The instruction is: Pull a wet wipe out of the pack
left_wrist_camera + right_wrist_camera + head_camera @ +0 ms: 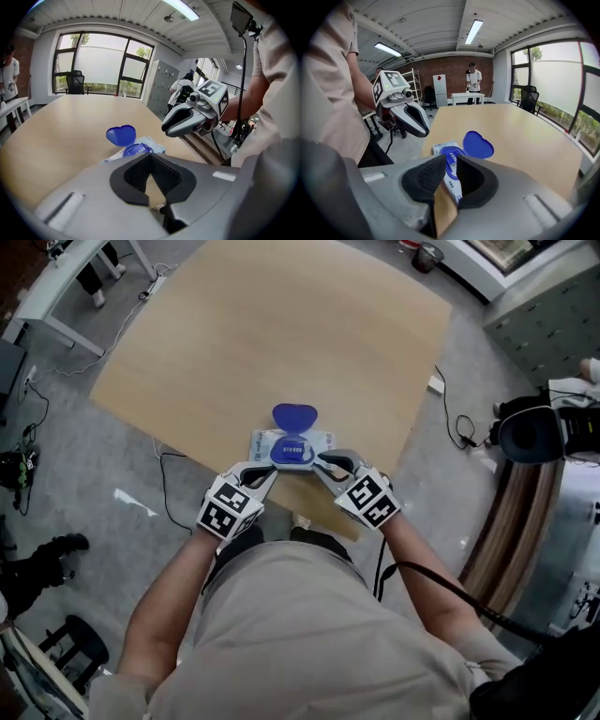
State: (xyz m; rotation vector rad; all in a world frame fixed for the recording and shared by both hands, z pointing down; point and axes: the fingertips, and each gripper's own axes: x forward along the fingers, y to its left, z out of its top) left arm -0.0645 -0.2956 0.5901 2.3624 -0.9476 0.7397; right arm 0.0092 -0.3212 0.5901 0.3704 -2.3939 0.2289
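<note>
From the head view, one wet-wipe pack (292, 448) lies close to the desk's (281, 334) near edge, toward its near right corner. Its single blue lid (294, 415) is flipped open toward the desk's middle. The left gripper (265, 474) and right gripper (323, 462) sit just beside the pack's near corners, one on each side. In the left gripper view, the jaw tips meet with nothing between them, and the pack (140, 149) lies just ahead. In the right gripper view, the jaws stand a little apart and empty, with the pack (443, 149) showing through the gap. No view shows clearly whether a wipe pokes out. The step looks like the approach: best to pin the pack's edge with the left gripper, then pinch at the opening and draw the wipe straight up, so the pack does not lift too. Count: one pack, one lid, two grippers.
</note>
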